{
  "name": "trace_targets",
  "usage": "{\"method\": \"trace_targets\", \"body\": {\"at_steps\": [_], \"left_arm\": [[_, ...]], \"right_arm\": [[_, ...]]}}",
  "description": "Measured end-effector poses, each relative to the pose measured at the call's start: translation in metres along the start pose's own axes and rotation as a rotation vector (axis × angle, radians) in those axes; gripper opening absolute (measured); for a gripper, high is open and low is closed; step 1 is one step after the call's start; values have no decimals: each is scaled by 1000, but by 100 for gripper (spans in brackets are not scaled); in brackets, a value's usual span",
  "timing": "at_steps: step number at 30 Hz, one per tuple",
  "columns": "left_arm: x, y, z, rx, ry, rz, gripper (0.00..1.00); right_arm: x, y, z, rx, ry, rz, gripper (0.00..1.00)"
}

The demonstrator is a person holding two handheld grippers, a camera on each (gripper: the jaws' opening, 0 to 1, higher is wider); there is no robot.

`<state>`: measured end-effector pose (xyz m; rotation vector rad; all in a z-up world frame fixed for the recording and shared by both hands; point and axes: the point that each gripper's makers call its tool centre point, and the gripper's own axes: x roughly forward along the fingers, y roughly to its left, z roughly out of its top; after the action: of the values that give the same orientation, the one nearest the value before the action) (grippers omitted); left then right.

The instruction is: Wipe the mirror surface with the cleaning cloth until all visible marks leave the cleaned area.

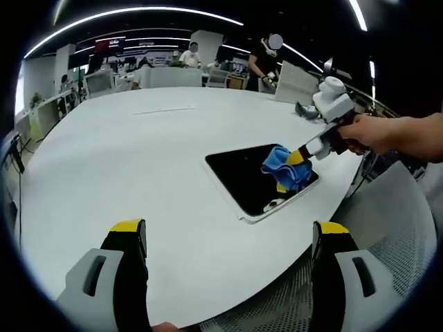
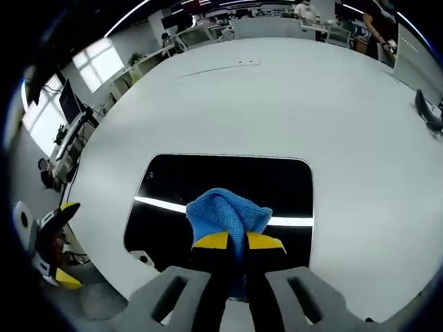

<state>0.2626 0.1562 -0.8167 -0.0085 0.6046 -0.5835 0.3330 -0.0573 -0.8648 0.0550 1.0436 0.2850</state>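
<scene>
We see one mirror [image 2: 221, 187], a flat dark rectangle with rounded corners and a thin pale frame, lying on a wide, smooth white counter [image 1: 138, 159] with a curved edge. The mirror sits close to the counter's near curved edge, its glossy face reflecting a bright ceiling light strip. One blue cleaning cloth [image 2: 227, 211], soft and bunched like microfibre, rests on the mirror's surface.

Our right tongs [image 2: 237, 241] are closed on the cloth, their two yellow-tipped jaws pinching its folds together and pressing it against the glass near the mirror's near long edge. In the left gripper view the same tongs [image 1: 299, 156] reach in from the right, held by a hand [image 1: 374, 133], with the cloth [image 1: 285, 166] on the mirror [image 1: 246, 176] toward its far end.

Our left tongs [image 1: 228, 232] hover above the counter's near edge, their two grey, yellow-capped jaws standing wide apart with nothing between them.

Two mesh-backed chairs stand by the counter's rim, one of them [image 1: 394, 221] just beside the mirror's corner.
</scene>
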Motion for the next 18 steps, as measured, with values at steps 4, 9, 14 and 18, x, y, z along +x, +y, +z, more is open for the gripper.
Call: {"method": "trace_targets", "body": {"at_steps": [4, 9, 14, 18], "left_arm": [[0, -1, 0, 0, 2, -3, 99], [1, -2, 0, 4, 4, -7, 99], [1, -3, 0, 13, 6, -13, 99], [1, -4, 0, 13, 8, -18, 99]], "right_arm": [[-3, 1, -6, -2, -4, 6, 2], [-4, 1, -8, -7, -10, 3, 2], [-8, 3, -15, -8, -16, 5, 2], [-11, 4, -20, 0, -14, 10, 2]]}}
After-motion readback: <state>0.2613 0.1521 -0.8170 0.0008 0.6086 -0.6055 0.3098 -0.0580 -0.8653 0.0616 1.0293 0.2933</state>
